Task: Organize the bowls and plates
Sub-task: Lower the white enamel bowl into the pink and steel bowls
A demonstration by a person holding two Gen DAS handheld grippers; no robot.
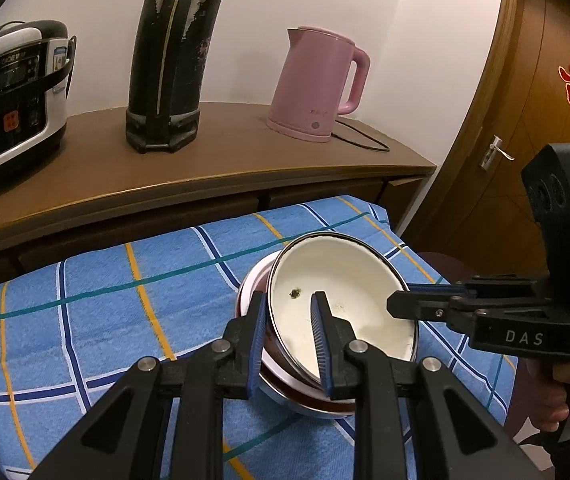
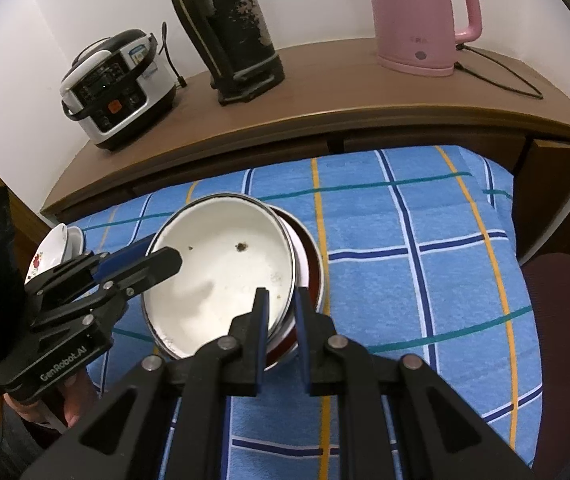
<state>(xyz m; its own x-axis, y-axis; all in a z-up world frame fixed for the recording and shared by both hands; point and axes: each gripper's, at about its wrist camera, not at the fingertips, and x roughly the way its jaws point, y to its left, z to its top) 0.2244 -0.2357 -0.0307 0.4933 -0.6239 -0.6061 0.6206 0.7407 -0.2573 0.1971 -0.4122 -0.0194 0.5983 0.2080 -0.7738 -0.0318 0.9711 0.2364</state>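
A white enamel bowl (image 1: 345, 292) (image 2: 221, 276) with a dark rim and a small chipped spot sits tilted on top of a pink-white bowl (image 1: 251, 280) and a red-brown bowl (image 2: 313, 264), all nested on the blue checked cloth (image 1: 125, 312). My left gripper (image 1: 289, 300) (image 2: 161, 254) is shut on the stack's near-left wall, with one finger inside the white bowl and one outside. My right gripper (image 2: 281, 294) (image 1: 401, 296) is shut on the opposite rim in the same way. A hand (image 1: 553, 396) holds the right gripper's handle.
Small floral dishes (image 2: 51, 248) lie at the cloth's left edge. Behind, a wooden sideboard (image 1: 225, 160) carries a rice cooker (image 1: 13, 104), a black flask (image 1: 169, 64) and a pink kettle (image 1: 317, 84) with its cord. A wooden door (image 1: 525, 120) stands right; a maroon seat (image 2: 557, 280) is beside the cloth.
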